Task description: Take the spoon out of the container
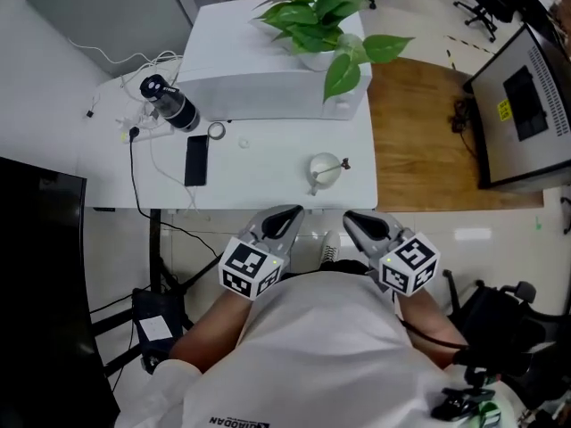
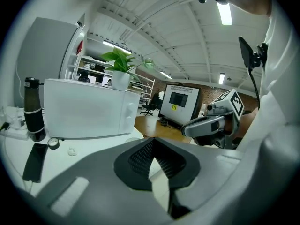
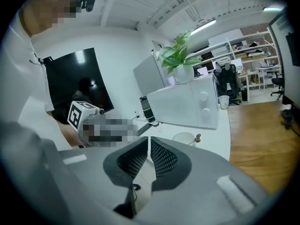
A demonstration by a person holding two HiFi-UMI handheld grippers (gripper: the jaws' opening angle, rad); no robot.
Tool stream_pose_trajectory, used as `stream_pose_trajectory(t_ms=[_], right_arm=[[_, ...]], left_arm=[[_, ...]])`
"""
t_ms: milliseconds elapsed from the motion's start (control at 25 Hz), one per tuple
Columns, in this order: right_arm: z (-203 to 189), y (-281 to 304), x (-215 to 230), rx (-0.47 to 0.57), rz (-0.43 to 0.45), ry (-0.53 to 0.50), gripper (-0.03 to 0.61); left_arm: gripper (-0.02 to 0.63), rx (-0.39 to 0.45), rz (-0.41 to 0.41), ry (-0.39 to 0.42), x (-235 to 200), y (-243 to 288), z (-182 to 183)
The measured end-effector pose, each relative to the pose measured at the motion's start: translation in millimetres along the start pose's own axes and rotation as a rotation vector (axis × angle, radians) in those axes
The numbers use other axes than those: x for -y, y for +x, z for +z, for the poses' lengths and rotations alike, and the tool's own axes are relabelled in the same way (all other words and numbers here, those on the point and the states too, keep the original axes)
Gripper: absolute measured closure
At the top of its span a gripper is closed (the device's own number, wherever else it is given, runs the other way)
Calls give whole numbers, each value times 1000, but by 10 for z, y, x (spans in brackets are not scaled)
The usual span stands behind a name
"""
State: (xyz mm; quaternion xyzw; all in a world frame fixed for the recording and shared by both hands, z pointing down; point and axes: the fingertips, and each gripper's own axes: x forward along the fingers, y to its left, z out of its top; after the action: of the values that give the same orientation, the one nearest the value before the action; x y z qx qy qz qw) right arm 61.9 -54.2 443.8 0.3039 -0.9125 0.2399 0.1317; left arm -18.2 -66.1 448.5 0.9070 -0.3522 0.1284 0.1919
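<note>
**Spoon in the container, both claws empty at the near edge**
My left claw (image 1: 289, 214) is clenched on nothing and my right claw (image 1: 353, 218) is barely parted. The white container (image 1: 323, 171) sits ahead on the surface (image 1: 259, 163), well apart from both. The spoon (image 1: 339, 164) leans inside, long axis crosswise, knobbed handle pointing right. I'd widen the right claw, pinch just below the knob, and lift along the handle so the container doesn't tip.
</note>
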Motion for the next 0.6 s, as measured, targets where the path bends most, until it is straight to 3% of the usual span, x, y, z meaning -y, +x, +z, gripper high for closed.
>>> stream_pose_trajectory(t_ms=[320,600], right_arm=[[111,101,518,-33,68,-17,542],[160,283,625,-40,51,4,528]], left_arm=[[609,-2,99,11,-198,429,221],[609,-26,79,14,-377,499,196]])
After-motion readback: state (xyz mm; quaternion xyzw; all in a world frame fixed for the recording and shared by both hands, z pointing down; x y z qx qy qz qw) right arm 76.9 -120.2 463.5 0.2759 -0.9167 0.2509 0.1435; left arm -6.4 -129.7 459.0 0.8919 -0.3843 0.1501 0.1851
